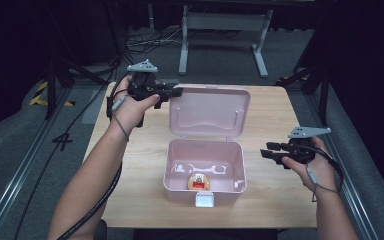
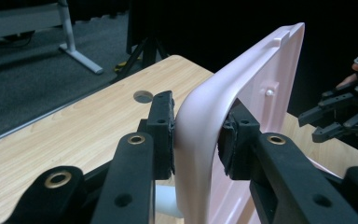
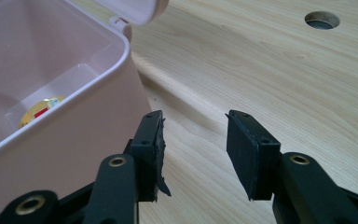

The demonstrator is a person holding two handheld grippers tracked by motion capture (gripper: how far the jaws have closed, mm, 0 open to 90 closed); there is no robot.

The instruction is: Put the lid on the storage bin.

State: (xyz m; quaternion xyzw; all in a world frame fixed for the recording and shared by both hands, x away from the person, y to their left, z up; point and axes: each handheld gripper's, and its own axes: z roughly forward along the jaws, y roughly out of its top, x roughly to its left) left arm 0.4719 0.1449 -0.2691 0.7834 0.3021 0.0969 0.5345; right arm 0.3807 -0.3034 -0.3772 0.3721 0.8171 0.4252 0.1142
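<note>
A pink box [image 1: 205, 172] sits open near the middle of my wooden counter [image 1: 270, 205], toward the front edge. Its lid [image 1: 210, 111] stands upright behind it. My left gripper [image 1: 172, 93] is clamped on the lid's upper left corner, one jaw on each face of the rim. My right gripper [image 1: 266, 150] hovers just beside the box's right wall, jaws parted and holding nothing. A small round yellow and red item [image 1: 199, 182] lies inside the box.

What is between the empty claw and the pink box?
Just bare wooden table. The right gripper view shows the right gripper open beside the pink box, nothing between.
</note>
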